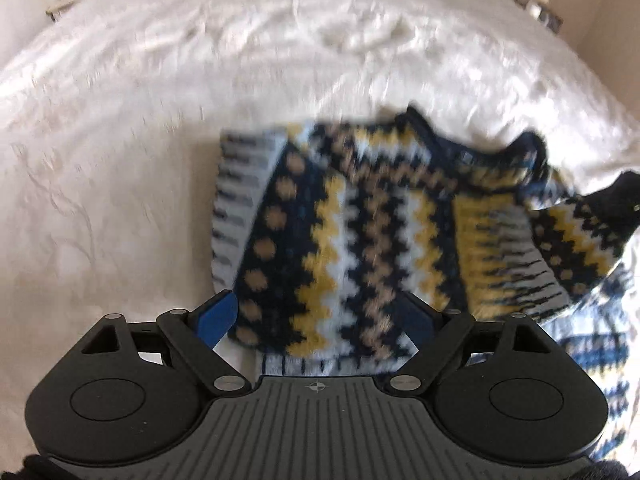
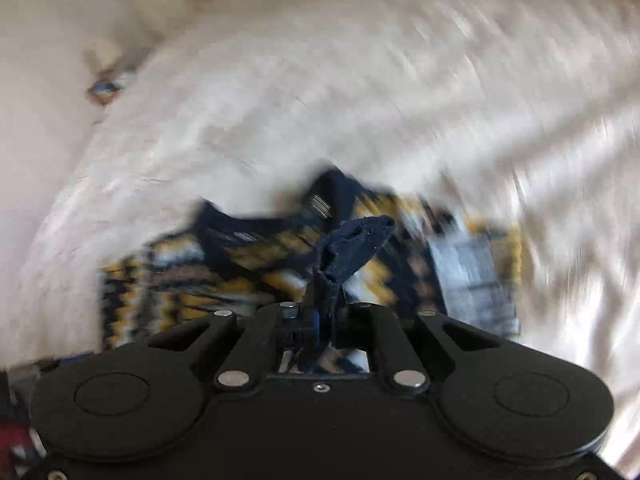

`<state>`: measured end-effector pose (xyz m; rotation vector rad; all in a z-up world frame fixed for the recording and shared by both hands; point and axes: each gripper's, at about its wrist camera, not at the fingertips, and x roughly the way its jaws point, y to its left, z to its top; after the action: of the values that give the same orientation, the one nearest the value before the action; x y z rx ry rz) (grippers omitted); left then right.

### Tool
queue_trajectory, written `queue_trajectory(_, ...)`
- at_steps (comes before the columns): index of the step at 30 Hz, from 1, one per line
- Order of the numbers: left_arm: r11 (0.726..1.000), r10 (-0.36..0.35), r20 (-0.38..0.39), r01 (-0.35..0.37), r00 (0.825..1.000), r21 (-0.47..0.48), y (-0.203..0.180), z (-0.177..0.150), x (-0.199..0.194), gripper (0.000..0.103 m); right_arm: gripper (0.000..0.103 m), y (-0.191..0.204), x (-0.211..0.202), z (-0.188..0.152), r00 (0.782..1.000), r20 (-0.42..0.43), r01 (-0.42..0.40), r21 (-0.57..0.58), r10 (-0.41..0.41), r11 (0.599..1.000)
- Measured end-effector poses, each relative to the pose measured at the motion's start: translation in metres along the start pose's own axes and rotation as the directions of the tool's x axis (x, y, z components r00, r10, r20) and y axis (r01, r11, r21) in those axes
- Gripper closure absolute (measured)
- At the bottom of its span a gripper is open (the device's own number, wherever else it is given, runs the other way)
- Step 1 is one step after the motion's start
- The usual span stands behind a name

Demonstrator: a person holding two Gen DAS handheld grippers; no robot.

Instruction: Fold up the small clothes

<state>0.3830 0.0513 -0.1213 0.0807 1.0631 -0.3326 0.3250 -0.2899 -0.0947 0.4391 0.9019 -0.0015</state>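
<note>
Sweater (image 1: 360, 232) (zigzag knit) on bed (image 1: 160, 100). Left tool (image 1: 320, 320) spread apart over hem. Right tool (image 2: 326, 304) clamped on navy edge.

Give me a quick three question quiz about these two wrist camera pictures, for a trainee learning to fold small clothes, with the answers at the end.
1. True or false: the left gripper is clamped shut on the patterned sweater.
2. Multiple choice: what does the right gripper pinch? A) a white sock B) a dark navy edge of the sweater C) nothing
3. What surface does the sweater lie on?

Key:
1. False; its blue fingers stand wide apart over the sweater.
2. B
3. A white bedspread, rumpled in places.
</note>
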Motion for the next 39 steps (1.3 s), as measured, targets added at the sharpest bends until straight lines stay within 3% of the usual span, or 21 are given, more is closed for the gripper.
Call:
queue_trajectory(2,1.0,-0.007,0.036,0.006,0.999,0.016,-0.002,0.007,-0.011,0.017,0.091,0.01,-0.022,0.006,0.997,0.063,0.037,-0.066,-0.033,0.997)
queue_trajectory(4,0.999,-0.015,0.064,0.013,0.998,0.035,-0.005,0.014,-0.018,0.017,0.091,0.003,-0.031,0.007,0.991,0.096,0.103,-0.052,-0.098,0.993)
queue_trajectory(7,0.998,-0.034,0.073,0.03,0.997,0.056,-0.012,0.026,-0.013,0.017,0.091,-0.026,-0.012,0.001,0.983,0.018,0.183,0.007,-0.183,0.983)
queue_trajectory(10,0.996,-0.042,0.059,0.037,0.997,0.084,-0.02,0.035,-0.001,0.017,0.09,-0.039,0.008,-0.007,0.981,-0.046,0.191,-0.002,-0.191,0.982)
queue_trajectory(13,0.991,-0.045,0.058,0.037,0.997,0.129,-0.029,0.041,0.009,0.017,0.088,-0.042,0.014,-0.012,0.982,-0.056,0.183,0.002,-0.182,0.983)
queue_trajectory(16,0.987,-0.005,0.01,0.004,1.0,0.164,-0.032,0.038,0.03,0.017,0.082,-0.048,0.016,-0.014,0.978,-0.053,0.2,0.011,-0.199,0.98)
queue_trajectory(17,0.985,0.025,-0.021,-0.021,0.999,0.173,-0.03,0.036,0.04,0.017,0.072,-0.05,0.018,-0.016,0.975,-0.061,0.217,0.015,-0.216,0.976)
queue_trajectory(20,0.983,0.063,-0.076,-0.048,0.995,0.178,-0.02,0.027,0.06,0.017,0.058,-0.066,0.018,-0.02,0.955,-0.083,0.288,0.037,-0.284,0.957)
queue_trajectory(24,0.985,0.036,-0.06,-0.026,0.998,0.17,-0.016,0.026,0.057,0.017,0.055,-0.078,0.002,-0.019,0.937,-0.059,0.348,0.06,-0.344,0.936)
queue_trajectory(29,0.988,0.025,-0.032,-0.02,0.999,0.15,-0.016,0.022,0.059,0.012,0.041,-0.057,-0.012,-0.017,0.96,0.022,0.278,0.007,-0.278,0.96)
queue_trajectory(34,0.99,0.036,-0.028,-0.032,0.999,0.14,-0.02,0.023,0.059,0.009,0.041,-0.02,0.011,-0.01,0.985,0.014,0.175,-0.1,-0.174,0.979)
queue_trajectory(39,0.992,0.021,-0.014,-0.019,1.0,0.127,-0.018,0.025,0.057,0.009,0.043,0.02,0.047,0.007,0.999,-0.001,0.031,-0.231,-0.032,0.972)
